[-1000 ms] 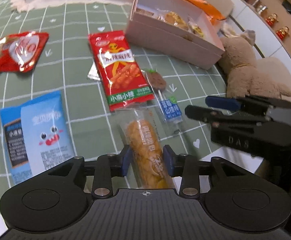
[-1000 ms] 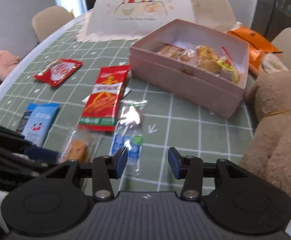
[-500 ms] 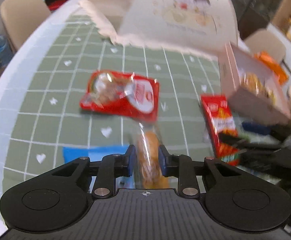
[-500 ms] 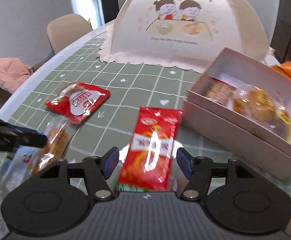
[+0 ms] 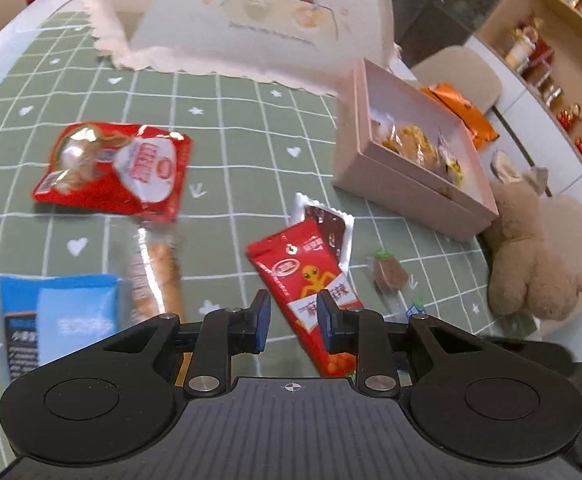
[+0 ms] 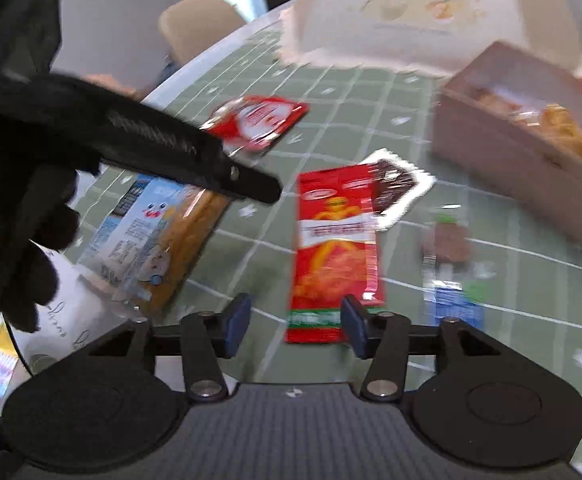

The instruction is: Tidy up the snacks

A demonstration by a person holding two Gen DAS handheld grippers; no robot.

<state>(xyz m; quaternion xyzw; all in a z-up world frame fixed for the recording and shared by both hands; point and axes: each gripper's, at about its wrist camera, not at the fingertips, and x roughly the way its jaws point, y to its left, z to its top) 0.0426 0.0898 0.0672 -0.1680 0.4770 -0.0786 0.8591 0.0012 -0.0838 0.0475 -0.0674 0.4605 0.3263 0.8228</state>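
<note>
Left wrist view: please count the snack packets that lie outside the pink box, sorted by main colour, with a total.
Red: 2 (square red packet, long red packet)
Blue: 1 (blue packet)
Brown: 2 (dark brown packet, brown candy)
Orange: 2 (bread stick, orange bag)
Total: 7

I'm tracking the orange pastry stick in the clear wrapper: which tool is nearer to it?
Left. The orange pastry stick lies just left of the left tool, whose jaws just narrowed, empty. The right tool is further right, over the long red packet, jaws just closing, empty.
</note>
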